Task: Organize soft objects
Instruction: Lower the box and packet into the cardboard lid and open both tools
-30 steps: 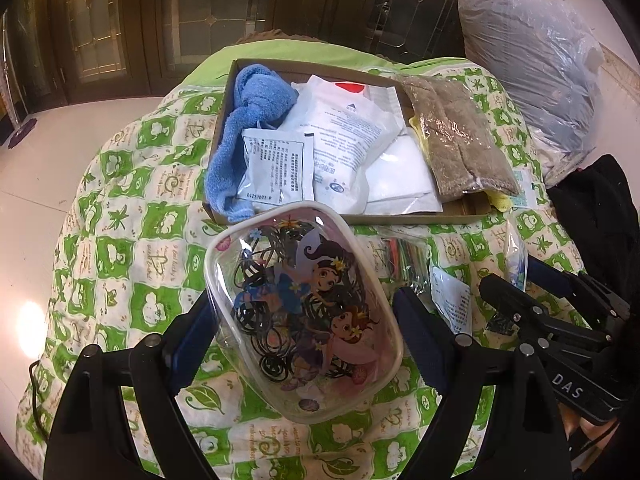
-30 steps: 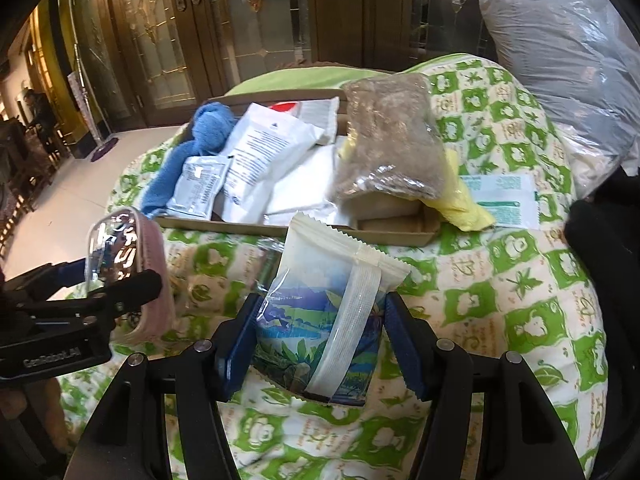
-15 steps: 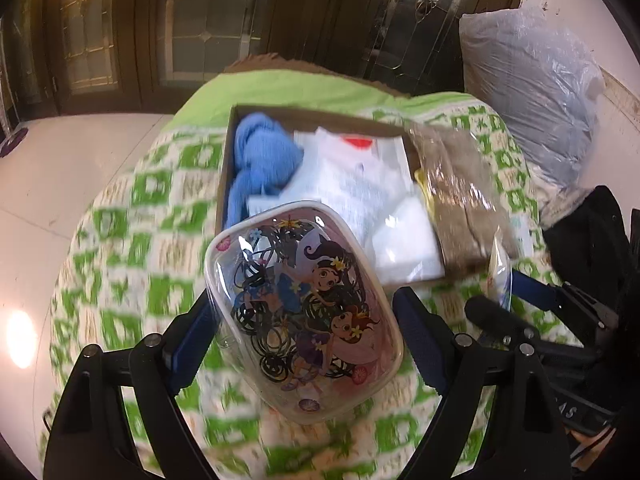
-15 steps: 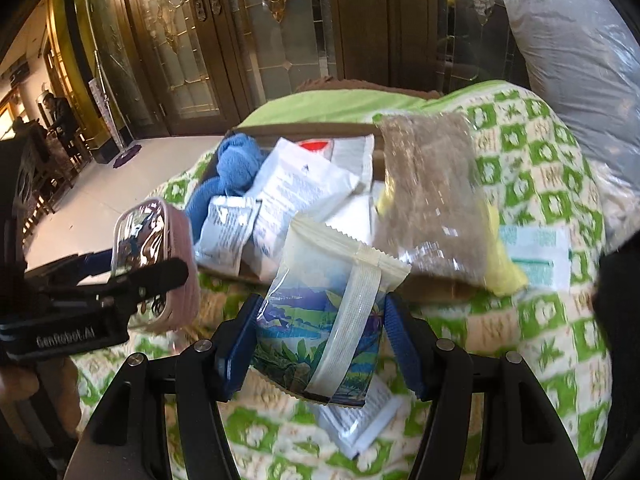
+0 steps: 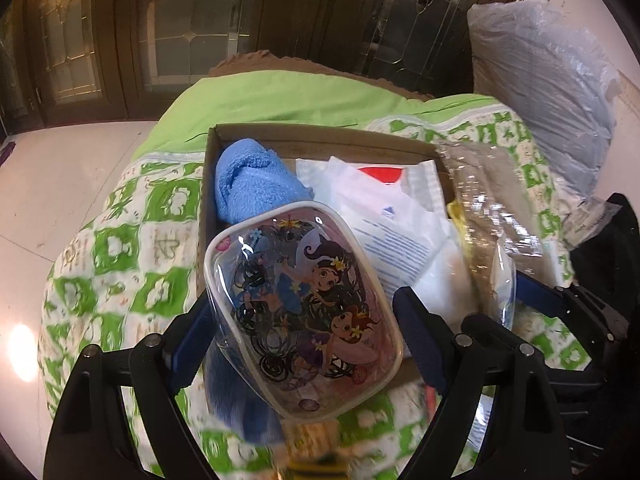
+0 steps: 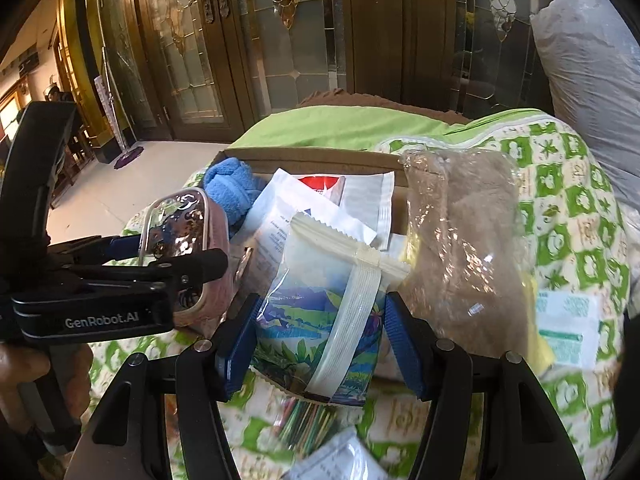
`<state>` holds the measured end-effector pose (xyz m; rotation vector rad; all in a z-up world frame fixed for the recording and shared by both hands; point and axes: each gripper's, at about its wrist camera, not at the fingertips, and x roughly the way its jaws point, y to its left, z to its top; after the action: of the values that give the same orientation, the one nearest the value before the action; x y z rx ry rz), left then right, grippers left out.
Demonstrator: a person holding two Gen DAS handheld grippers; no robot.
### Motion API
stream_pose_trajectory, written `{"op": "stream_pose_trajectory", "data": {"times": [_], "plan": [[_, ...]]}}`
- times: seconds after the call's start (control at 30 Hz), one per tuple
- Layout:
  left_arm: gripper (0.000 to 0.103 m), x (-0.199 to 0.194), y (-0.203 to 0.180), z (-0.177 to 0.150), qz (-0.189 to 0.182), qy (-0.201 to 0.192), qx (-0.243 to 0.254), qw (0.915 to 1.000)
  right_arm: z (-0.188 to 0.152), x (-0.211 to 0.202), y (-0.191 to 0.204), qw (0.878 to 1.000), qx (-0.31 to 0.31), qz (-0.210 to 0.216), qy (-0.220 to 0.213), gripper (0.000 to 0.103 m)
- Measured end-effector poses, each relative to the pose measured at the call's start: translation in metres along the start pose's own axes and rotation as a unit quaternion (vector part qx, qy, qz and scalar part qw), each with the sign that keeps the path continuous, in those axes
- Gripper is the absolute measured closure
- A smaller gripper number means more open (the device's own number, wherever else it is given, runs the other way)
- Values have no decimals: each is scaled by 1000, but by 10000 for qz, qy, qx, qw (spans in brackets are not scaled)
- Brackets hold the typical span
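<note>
My left gripper (image 5: 300, 320) is shut on a clear cartoon-print pouch (image 5: 296, 304) and holds it above the near left corner of a cardboard box (image 5: 320, 140). The pouch also shows in the right wrist view (image 6: 184, 240). My right gripper (image 6: 320, 336) is shut on a landscape-print packet (image 6: 320, 320), held over the box's near edge. The box holds a blue towel (image 5: 256, 180), white packets (image 5: 392, 220) and a bagged brown cloth (image 6: 460, 248) on its right side.
The box sits on a green-and-white patterned quilt (image 5: 120, 248). A bag of coloured sticks (image 6: 308, 424) and a white packet (image 6: 336, 460) lie on the quilt below my right gripper. A green-printed packet (image 6: 568, 328) lies right of the box. A big grey plastic bag (image 5: 540, 60) stands at the back right.
Both grippers have risen and moved forward toward the box with their loads. The pouch now hangs over the box's near left corner, the packet over its near edge.
</note>
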<state>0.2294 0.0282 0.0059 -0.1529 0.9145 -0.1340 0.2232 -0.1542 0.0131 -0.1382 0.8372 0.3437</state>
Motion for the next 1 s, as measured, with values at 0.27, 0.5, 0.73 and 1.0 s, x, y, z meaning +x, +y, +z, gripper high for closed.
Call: {"op": "stream_pose_trajectory", "data": {"times": [0.27, 0.5, 0.73, 1.0], "plan": [[16, 20, 1, -3, 120, 2, 201, 9997, -2, 41, 2, 9997, -191, -3, 156, 43], [16, 18, -1, 0, 147, -7, 172, 9997, -4, 50, 9, 9990, -445, -74, 73, 39], [16, -3, -1, 5, 165, -210, 110, 9996, -9, 38, 10, 9984, -554, -94, -118, 30], [16, -36, 6, -14, 47, -457, -113, 9989, -20, 0, -1, 9987, -277, 54, -430, 25]]}}
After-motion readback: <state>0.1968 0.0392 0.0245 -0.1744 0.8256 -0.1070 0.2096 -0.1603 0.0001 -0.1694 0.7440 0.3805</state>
